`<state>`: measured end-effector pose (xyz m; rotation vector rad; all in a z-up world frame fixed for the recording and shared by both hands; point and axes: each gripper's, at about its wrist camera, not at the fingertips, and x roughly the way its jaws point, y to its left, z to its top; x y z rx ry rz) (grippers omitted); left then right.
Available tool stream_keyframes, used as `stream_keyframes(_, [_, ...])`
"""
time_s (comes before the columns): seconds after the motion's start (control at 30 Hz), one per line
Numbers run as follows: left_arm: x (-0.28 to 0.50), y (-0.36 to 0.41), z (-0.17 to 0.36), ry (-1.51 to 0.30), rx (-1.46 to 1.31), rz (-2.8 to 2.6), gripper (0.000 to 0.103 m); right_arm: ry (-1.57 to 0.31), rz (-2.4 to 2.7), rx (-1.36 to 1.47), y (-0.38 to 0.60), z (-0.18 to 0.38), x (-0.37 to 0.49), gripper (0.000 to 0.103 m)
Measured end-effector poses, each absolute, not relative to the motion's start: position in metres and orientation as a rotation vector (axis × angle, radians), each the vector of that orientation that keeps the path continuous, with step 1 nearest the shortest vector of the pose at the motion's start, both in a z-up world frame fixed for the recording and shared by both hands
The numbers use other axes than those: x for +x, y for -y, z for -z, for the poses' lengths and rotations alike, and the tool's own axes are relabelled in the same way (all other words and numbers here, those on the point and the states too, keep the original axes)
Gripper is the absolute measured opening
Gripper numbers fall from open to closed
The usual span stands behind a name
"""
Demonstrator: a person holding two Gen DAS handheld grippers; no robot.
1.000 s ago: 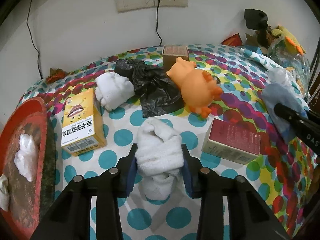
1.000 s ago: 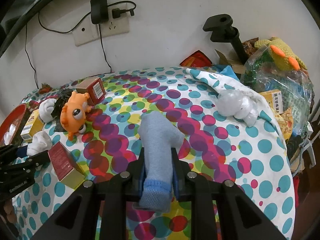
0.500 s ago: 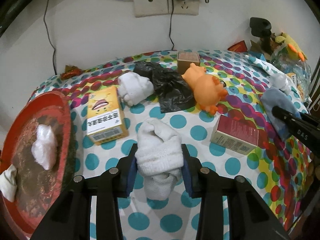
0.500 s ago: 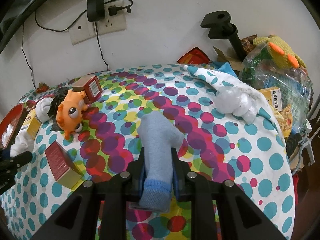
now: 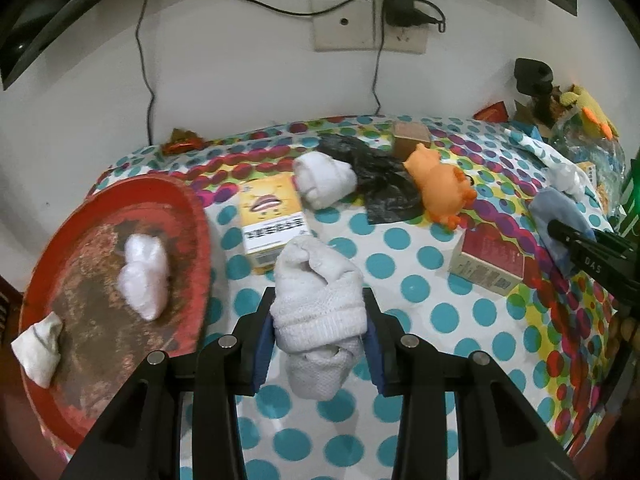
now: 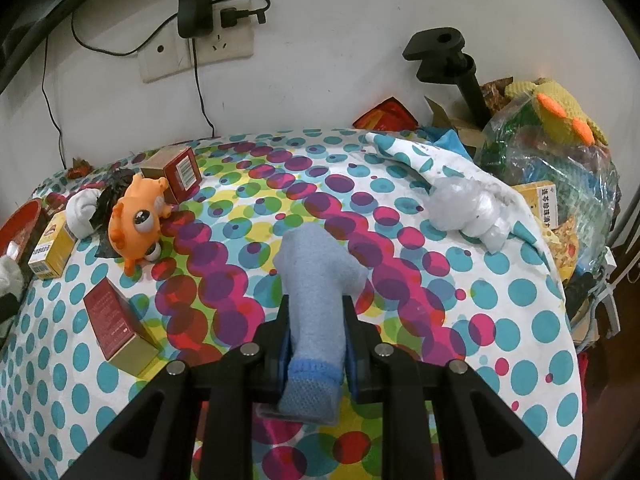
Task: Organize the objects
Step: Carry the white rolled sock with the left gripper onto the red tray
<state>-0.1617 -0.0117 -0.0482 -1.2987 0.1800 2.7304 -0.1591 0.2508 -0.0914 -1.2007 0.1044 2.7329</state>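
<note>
My left gripper [image 5: 319, 322] is shut on a rolled white sock [image 5: 318, 300] and holds it above the dotted tablecloth, just right of a red tray [image 5: 192, 216]. The tray holds two white bundles [image 5: 144, 276]. My right gripper [image 6: 316, 328] is shut on a light blue sock [image 6: 316, 292] above the middle of the table. The right gripper also shows at the right edge of the left wrist view [image 5: 588, 258]. Another white sock [image 5: 326, 180] lies farther back.
On the cloth lie a yellow box [image 5: 272, 216], a black plastic bag [image 5: 376, 184], an orange toy [image 6: 138, 224], a red box [image 6: 116, 324], a brown-red box [image 6: 176, 172] and a clear plastic bundle [image 6: 468, 212]. A bag pile with a knitted duck [image 6: 560, 116] crowds the right edge.
My left gripper has moved left and back with the white sock, bringing the red tray well into view. My right gripper keeps the blue sock and has shifted only slightly.
</note>
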Motion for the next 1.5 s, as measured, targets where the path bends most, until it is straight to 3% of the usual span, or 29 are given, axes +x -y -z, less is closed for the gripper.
stream_keyframes(0.6, [-0.146, 0.095, 0.027, -0.111, -1.309, -2.870, 0.036, -0.026, -2.715, -1.211, -0.243, 0.091, -0.161, 0.021])
stream_keyframes(1.5, [-0.143, 0.227, 0.064, 0.037, -1.533, -3.005, 0.037, 0.068, -2.689, -1.239, -0.234, 0.093, -0.165, 0.021])
